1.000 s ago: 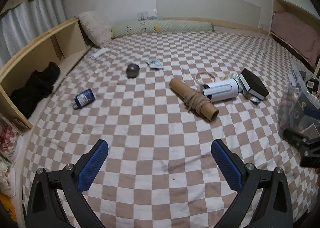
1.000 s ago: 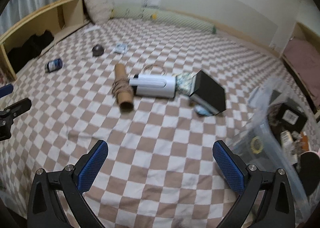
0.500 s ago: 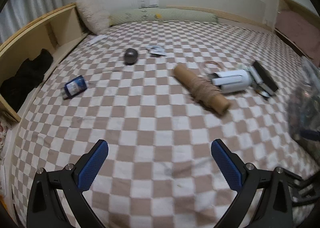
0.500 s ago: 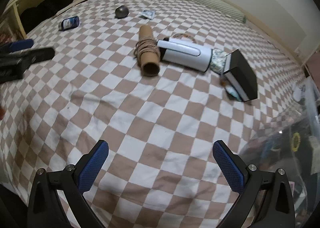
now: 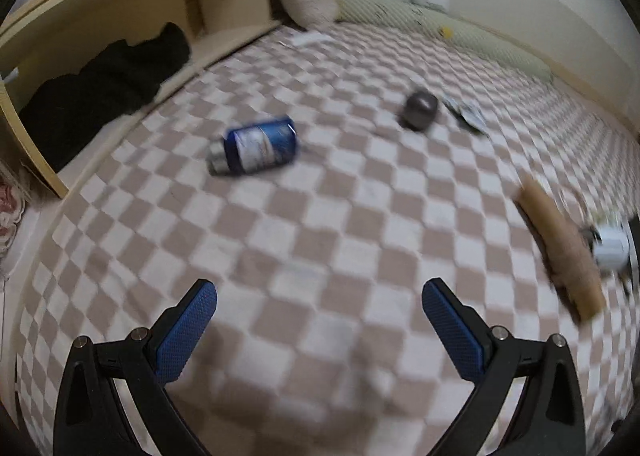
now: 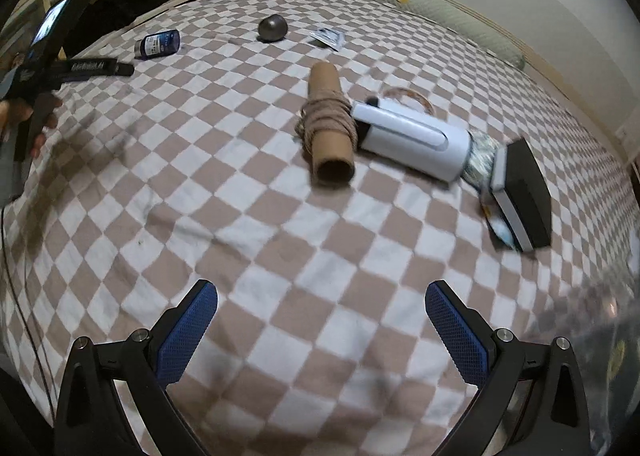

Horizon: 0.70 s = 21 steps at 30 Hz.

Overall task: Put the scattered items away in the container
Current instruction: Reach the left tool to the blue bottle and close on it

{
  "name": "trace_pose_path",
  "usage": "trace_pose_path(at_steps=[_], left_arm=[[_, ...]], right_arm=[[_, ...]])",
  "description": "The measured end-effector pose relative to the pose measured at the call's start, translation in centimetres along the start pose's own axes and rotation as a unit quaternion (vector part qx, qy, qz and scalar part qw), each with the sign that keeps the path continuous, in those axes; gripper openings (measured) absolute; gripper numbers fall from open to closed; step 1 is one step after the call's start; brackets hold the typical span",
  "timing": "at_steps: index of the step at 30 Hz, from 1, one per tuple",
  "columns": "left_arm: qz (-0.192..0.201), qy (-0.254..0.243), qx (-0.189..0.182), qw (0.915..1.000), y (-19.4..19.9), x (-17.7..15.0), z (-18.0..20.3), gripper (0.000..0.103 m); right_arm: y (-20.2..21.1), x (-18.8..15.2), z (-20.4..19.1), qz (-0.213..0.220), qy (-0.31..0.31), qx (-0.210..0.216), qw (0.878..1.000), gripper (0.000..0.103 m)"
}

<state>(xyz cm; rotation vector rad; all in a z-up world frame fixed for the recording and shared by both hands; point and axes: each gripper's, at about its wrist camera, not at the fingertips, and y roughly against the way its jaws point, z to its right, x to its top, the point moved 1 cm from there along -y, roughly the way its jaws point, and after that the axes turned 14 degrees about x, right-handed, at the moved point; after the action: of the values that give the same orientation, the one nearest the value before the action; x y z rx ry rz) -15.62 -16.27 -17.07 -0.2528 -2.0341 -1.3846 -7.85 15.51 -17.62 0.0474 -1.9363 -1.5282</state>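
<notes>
Your blue cylindrical bottle [image 5: 253,151] lies on its side far left on the soft checkered blanket [image 5: 320,240], well apart from the twine-wrapped cardboard tube [image 6: 330,128] and smooth white canister [image 6: 414,144]; left gripper [image 5: 320,330] and right gripper [image 6: 321,330] both gape wide, empty.

No text can be read in either view. The blue bottle [image 5: 256,150] lying near the left edge of the bed [image 5: 320,224] has a white label with print on it, but it is blurred in the left view and too small in the right view. The left gripper's [image 6: 120,68] black arm bears a line of white lettering, which stays illegible. The packet [image 6: 329,38] toward the far edge of the bed shows dark markings, also too small to make out.
</notes>
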Motion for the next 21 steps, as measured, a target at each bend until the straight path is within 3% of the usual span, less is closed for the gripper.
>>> trace_pose_path(at_steps=[4,11,21], left_arm=[[0.016,0.029,0.009,0.9994,-2.4,2.5,-1.8,0.103],[0.059,0.035,0.068,0.9953,-7.1,5.2,-4.0,0.103],[0.045,0.063,0.037,0.9963,-12.9,7.0,-2.1,0.103]], right_arm=[[-1.1,3.2,-0.4,0.01,0.018,0.005,1.0,0.103],[-3.2,11.1,-1.0,0.049,0.029,0.013,0.998,0.103],[-8.3,20.0,-0.6,0.085,-0.009,0.016,0.996,0.103]])
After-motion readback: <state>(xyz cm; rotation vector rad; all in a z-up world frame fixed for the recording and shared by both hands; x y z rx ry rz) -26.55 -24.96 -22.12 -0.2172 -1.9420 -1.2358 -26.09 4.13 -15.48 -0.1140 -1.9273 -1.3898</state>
